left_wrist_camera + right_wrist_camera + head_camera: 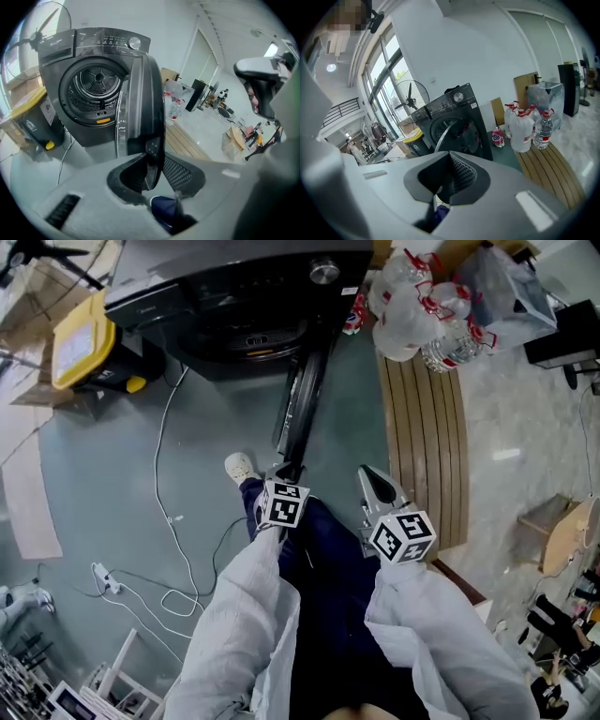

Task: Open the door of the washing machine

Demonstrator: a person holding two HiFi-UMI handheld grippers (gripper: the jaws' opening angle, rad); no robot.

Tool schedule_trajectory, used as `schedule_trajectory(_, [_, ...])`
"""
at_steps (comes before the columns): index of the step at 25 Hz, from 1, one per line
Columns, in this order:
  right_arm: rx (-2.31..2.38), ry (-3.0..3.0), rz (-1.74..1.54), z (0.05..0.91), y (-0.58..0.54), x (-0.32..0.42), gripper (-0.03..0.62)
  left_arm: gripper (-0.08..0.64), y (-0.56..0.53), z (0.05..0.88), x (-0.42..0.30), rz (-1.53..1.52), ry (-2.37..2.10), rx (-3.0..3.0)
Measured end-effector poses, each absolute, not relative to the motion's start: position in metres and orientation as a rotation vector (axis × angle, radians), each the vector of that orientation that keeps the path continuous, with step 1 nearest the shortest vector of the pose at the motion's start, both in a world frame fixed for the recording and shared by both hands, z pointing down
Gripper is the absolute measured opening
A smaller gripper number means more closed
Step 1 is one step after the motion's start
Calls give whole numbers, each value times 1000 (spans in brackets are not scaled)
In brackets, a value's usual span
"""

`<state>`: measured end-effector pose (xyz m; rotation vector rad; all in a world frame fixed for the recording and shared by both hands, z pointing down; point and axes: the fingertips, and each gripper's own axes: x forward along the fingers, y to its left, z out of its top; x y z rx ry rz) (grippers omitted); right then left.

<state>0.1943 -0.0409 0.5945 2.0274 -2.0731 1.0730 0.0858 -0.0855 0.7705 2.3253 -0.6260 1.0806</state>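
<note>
While door [140, 89] stands wide, left gripper [154, 164] grips its edge, floor [103, 484] alongside.

Bright daylight comes through tall windows [386, 70] (fisheye bending at the edges), with soft shadows and little blur.

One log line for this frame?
door: open wide | drum: exposed | left tool: gripping door edge | right tool: shut, empty, off the door

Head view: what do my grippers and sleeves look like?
Both the left gripper and right gripper are grey, each carrying a white cube with black square markers. Their jaw pads are dark, one mesh-textured. The sleeves are pale grey and loose.
</note>
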Motion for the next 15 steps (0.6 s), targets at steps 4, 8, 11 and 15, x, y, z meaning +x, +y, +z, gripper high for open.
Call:
schedule_trajectory(4, [2095,-2025,1098,599,-19,212,11,109,-70,772,105,1063,-627,2300])
schedule_trajectory(8, [2170,-1974,1112,600,0,229,11,110,-53,770,124,1062,-649,2246])
schedule_trajectory(11, [2232,-1927,1124,601,15,241,11,114,-43,768,138,1064,-645,2216])
schedule_trajectory(15, [2308,-1849,1137,606,33,261,11,120,-30,768,164,1047,-606,2208])
